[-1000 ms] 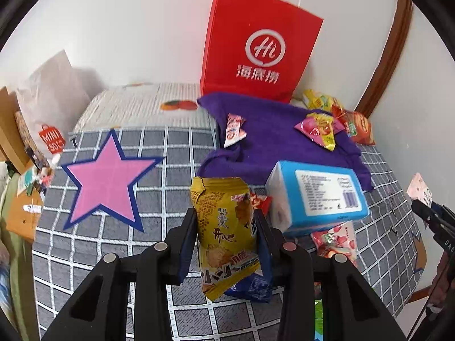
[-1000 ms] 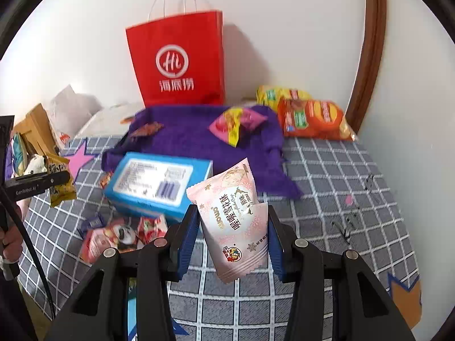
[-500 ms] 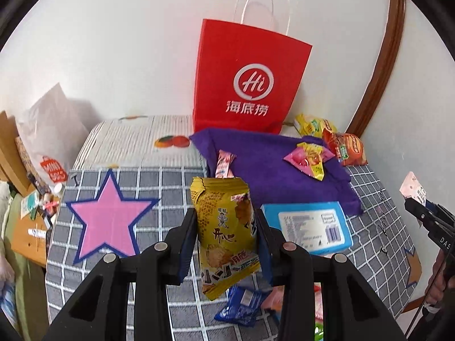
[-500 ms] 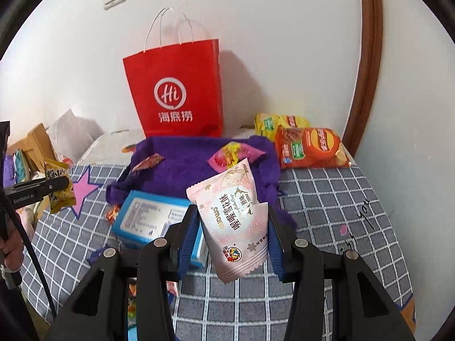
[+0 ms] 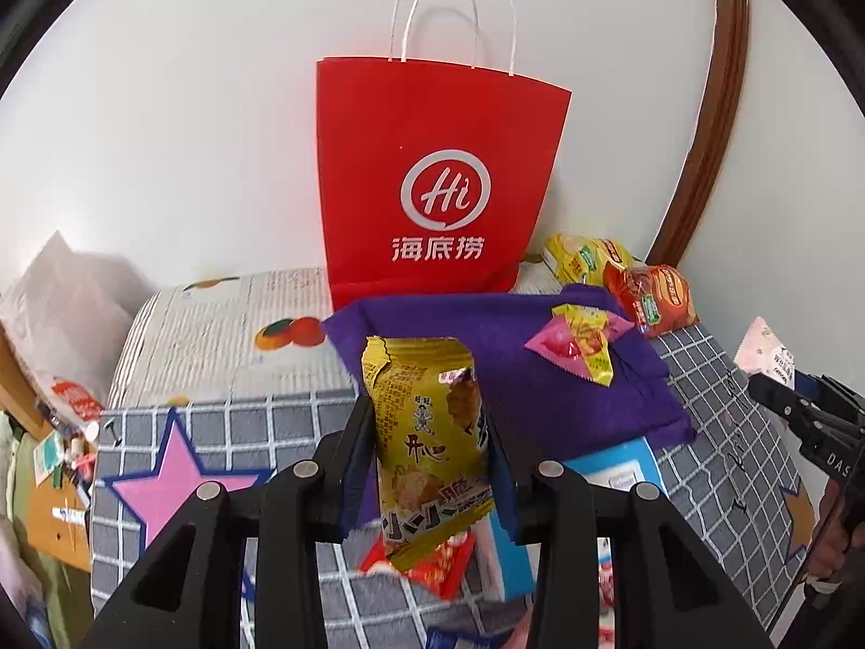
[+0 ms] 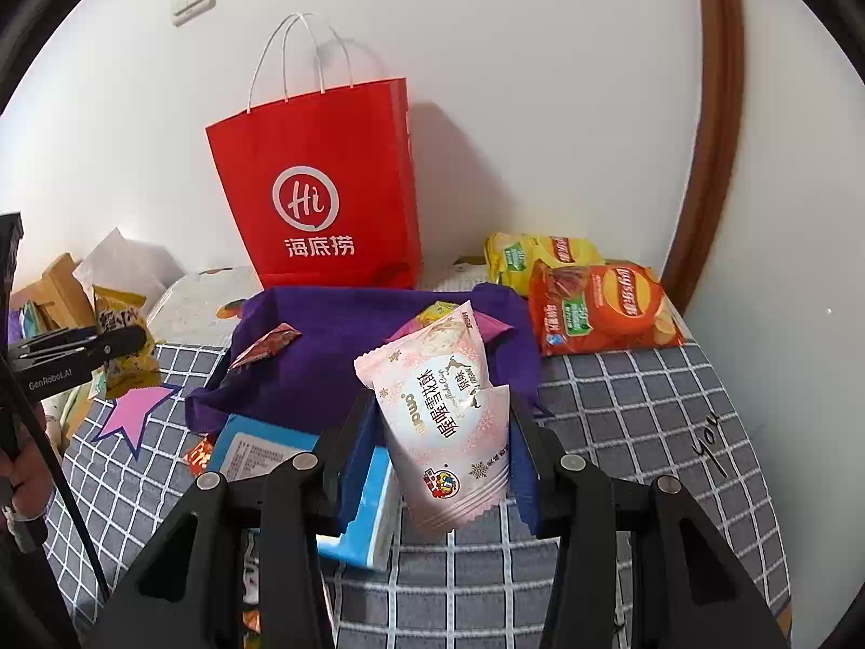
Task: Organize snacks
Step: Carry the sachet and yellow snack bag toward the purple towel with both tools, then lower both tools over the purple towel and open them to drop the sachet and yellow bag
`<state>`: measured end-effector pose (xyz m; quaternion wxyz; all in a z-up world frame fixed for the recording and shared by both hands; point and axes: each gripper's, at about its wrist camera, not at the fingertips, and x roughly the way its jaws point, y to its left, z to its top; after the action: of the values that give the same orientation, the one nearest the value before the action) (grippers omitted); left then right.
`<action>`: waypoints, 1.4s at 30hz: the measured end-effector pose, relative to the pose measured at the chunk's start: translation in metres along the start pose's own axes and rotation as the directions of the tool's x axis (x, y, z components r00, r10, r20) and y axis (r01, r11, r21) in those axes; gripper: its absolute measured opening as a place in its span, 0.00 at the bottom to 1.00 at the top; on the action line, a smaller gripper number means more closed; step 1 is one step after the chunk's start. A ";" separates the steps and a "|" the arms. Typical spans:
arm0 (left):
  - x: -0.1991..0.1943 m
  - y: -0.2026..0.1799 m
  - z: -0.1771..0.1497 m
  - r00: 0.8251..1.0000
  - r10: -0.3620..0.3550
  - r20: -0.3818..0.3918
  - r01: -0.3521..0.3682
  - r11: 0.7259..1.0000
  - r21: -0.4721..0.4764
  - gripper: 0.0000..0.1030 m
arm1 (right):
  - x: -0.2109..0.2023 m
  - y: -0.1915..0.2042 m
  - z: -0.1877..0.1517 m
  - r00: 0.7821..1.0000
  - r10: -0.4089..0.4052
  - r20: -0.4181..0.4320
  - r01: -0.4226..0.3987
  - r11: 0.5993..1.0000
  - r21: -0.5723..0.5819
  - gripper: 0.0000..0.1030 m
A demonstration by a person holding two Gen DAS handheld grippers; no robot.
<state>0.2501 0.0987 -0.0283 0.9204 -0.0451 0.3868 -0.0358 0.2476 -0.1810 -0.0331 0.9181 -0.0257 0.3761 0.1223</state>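
Note:
My left gripper (image 5: 427, 459) is shut on a yellow snack packet (image 5: 427, 432), held upright above the checked table. My right gripper (image 6: 443, 443) is shut on a pale pink snack packet (image 6: 448, 422). Straight ahead a red paper bag (image 5: 432, 178) with white handles stands against the wall, also the red paper bag (image 6: 319, 200) in the right wrist view. In front of it lies a purple cloth (image 5: 486, 362) carrying a pink-and-yellow candy packet (image 5: 578, 340) and, in the right wrist view, a small red wrapper (image 6: 265, 346). A blue box (image 6: 259, 449) lies below the cloth.
Yellow and orange crisp bags (image 6: 589, 303) lie at the back right by a brown door frame (image 6: 713, 124). A pink star (image 5: 173, 481) marks the checked tablecloth (image 6: 649, 432). Small wrappers (image 5: 427, 568) lie under my left gripper. Cardboard and clutter (image 5: 48, 459) sit off the table's left edge.
Both grippers rose and drew back from the table with their packets. The red bag now shows in full, and the blue box has slid lower in both views.

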 end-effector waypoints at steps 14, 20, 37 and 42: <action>0.057 -0.008 0.016 0.999 -0.045 -0.020 0.045 0.999 -0.013 0.35 | 0.055 0.005 0.022 0.999 0.022 -0.041 -0.022 1.000 -0.001 0.44; 0.076 0.002 0.013 0.997 -0.059 -0.059 0.056 0.997 -0.047 0.35 | 0.079 0.006 0.022 0.998 0.036 -0.051 -0.036 0.999 -0.008 0.44; 0.090 0.017 0.008 0.994 -0.063 -0.086 0.056 0.995 -0.083 0.35 | 0.121 -0.002 0.016 0.995 0.061 -0.080 -0.061 0.998 0.006 0.44; 0.097 0.017 0.006 0.993 -0.056 -0.102 0.047 0.995 -0.082 0.35 | 0.129 -0.004 0.021 0.994 0.093 -0.057 -0.091 0.995 0.041 0.44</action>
<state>0.3222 0.1061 -0.0949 0.8951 -0.0898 0.4342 -0.0464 0.3519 -0.1555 -0.1081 0.9005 0.0056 0.4058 0.1563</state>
